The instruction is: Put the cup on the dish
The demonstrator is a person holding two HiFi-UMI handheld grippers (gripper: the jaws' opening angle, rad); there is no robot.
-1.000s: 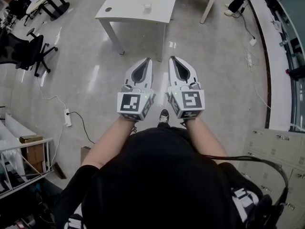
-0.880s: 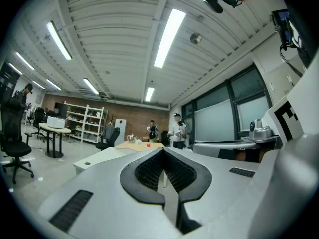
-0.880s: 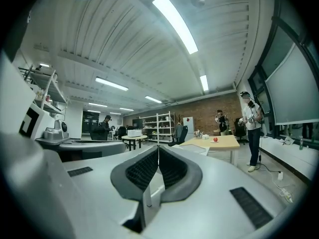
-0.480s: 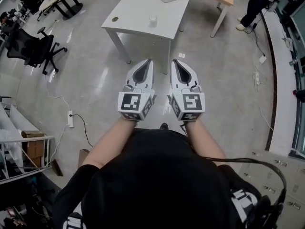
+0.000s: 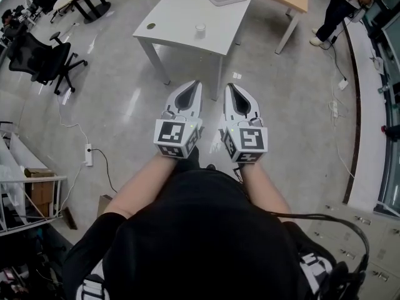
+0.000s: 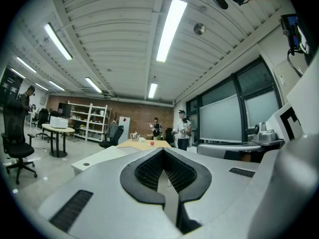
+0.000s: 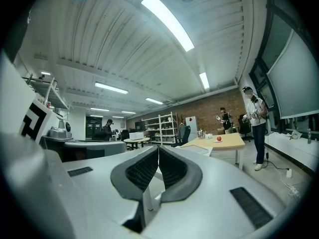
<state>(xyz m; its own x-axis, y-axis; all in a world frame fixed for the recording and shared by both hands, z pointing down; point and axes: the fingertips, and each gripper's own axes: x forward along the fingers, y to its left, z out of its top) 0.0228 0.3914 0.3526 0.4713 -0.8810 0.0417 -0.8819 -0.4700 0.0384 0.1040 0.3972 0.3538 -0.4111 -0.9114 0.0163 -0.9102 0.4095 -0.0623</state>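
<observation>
Cup (image 5: 200, 28) sits on the white table (image 5: 178, 14), well ahead of us. Left gripper (image 5: 196, 85) and right gripper (image 5: 229, 87) are both closed, empty, pointing level. We should get closer and open one gripper before reaching. We can't make out the dish.

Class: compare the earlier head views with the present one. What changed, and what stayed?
The white rectangular table and the small clear cup on it have come nearer, lower in the head view. The left gripper and right gripper stayed side by side, jaws shut, empty.
</observation>
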